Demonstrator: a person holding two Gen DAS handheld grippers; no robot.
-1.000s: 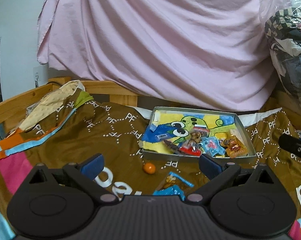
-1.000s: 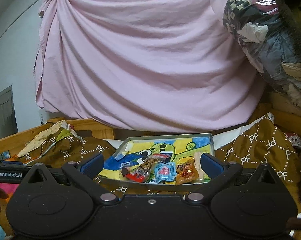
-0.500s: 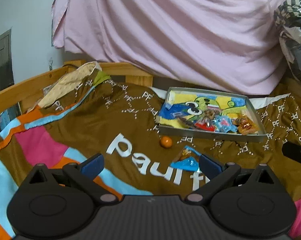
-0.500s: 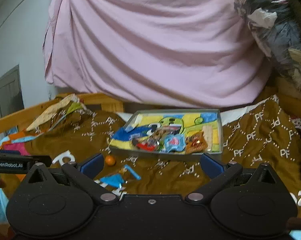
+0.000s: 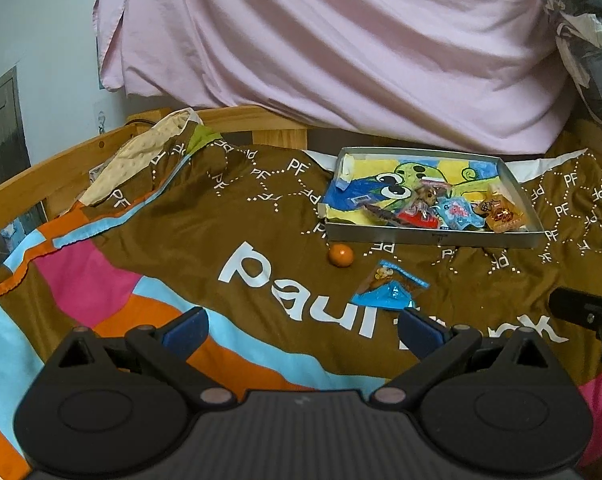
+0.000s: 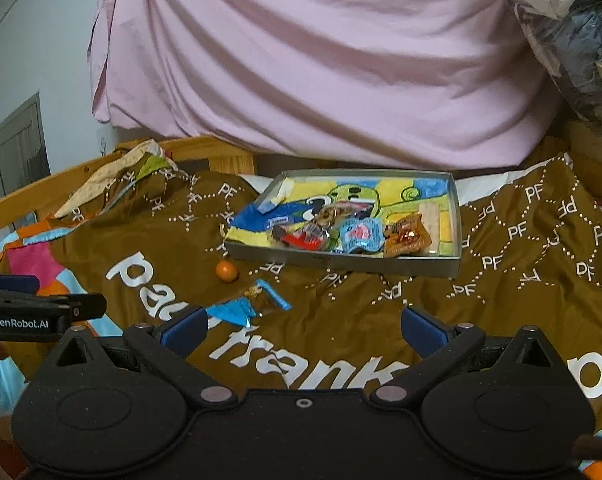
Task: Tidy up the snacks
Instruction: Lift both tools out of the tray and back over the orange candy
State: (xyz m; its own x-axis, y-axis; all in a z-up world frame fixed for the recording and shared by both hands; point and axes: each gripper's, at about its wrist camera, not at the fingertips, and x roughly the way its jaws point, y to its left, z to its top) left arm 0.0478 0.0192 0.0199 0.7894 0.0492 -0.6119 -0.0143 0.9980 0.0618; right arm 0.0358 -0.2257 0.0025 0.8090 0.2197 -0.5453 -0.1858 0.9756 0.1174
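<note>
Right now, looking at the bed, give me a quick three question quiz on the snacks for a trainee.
1. True or false: the orange ball lies inside the tray.
2. Which loose item lies nearer the left gripper? A. blue packet B. orange ball
3. Fill in: both grippers, left and right, are ____ and hold nothing.

Key: 1 false, it lies on the blanket before the tray. 2 A. 3 open.
</note>
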